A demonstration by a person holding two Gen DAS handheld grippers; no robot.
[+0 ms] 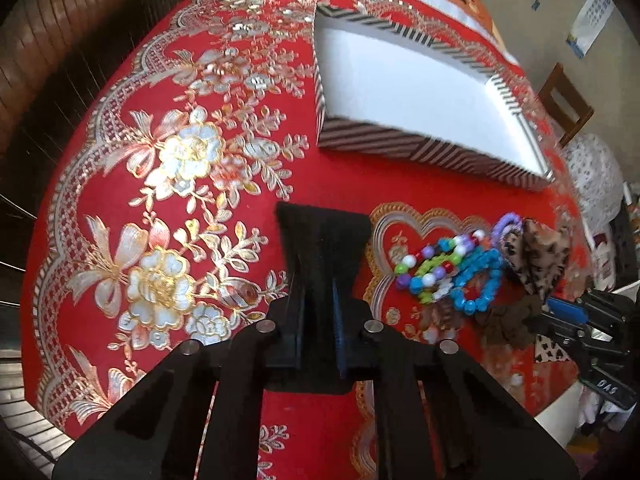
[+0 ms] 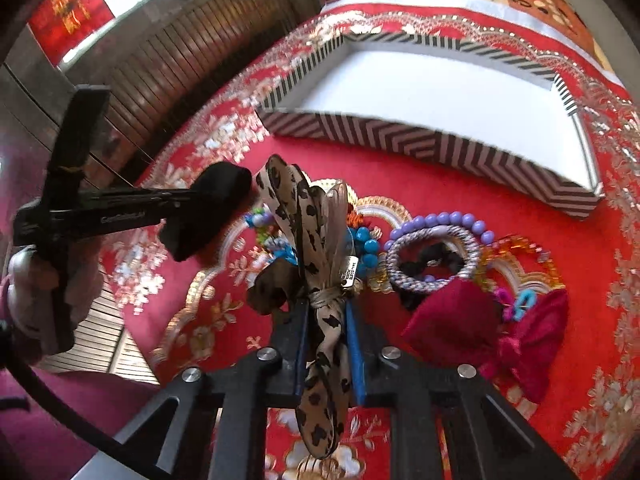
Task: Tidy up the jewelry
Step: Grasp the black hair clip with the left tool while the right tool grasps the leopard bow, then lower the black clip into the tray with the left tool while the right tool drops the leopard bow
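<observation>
Right hand-held gripper (image 2: 326,320) clamped on leopard-print bow (image 2: 316,240), bead bracelets (image 2: 434,258) just ahead on red cloth; striped tray (image 2: 420,144) beyond. Left hand-held gripper (image 1: 316,264) closed, empty

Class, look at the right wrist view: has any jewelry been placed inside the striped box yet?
No, the striped box shows only its bare white floor; the purple bead bracelet lies outside it.

leopard-print bow (image 2: 316,248), striped tray (image 2: 432,148), seemingly magenta bow (image 2: 520,344)
</observation>
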